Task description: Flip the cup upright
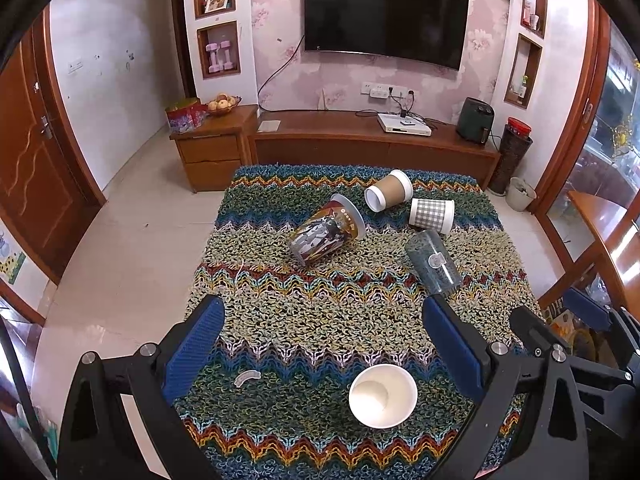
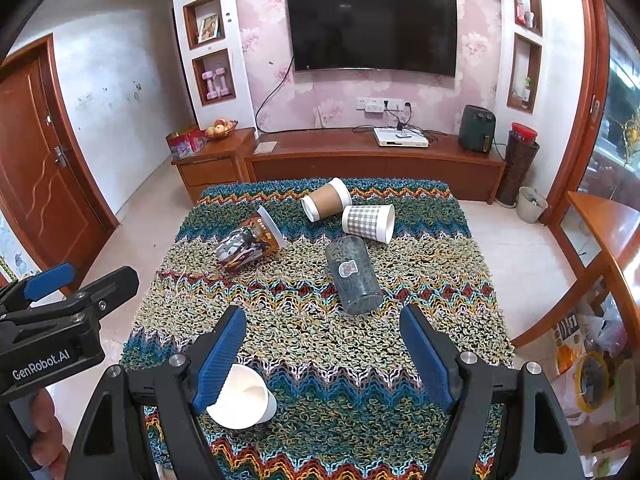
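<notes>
A white paper cup stands upright on the knitted table cover, near the front; it also shows in the right wrist view. Several cups lie on their sides farther back: a printed cup, a brown-sleeved cup, a checked cup and a clear blue cup. They also show in the right wrist view: the printed cup, the brown-sleeved cup, the checked cup, the clear blue cup. My left gripper is open and empty above the cover. My right gripper is open and empty.
A small white clip lies on the cover at the front left. A wooden TV cabinet stands behind the table. A wooden table is at the right, a door at the left.
</notes>
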Demonstrator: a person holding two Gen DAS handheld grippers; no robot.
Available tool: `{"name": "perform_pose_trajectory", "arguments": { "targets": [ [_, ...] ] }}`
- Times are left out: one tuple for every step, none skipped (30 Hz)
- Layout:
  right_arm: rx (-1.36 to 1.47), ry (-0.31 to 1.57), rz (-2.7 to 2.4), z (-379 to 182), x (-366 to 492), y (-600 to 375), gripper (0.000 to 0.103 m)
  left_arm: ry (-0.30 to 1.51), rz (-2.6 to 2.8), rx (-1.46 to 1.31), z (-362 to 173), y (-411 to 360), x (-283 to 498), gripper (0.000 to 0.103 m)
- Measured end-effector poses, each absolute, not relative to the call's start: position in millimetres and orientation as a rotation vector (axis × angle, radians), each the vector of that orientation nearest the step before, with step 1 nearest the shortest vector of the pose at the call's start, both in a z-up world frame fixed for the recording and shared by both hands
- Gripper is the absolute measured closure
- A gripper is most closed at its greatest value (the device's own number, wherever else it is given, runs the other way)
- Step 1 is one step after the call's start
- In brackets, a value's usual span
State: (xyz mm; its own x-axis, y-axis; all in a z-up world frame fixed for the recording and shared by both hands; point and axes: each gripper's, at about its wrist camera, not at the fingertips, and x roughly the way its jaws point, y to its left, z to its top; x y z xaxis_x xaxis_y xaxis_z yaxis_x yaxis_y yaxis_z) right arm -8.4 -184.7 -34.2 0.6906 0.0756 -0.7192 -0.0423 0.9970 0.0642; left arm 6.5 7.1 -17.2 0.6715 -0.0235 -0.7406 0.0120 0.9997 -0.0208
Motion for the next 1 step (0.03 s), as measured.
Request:
{"name": "perform_pose_trajectory", "arguments": {
  "targets": [
    [0.044, 0.806, 0.066, -33.8, -7.8, -184.2, 0.023, 0.834, -0.018, -0.012, -17.4, 6.7, 6.3, 0.003]
  ]
}}
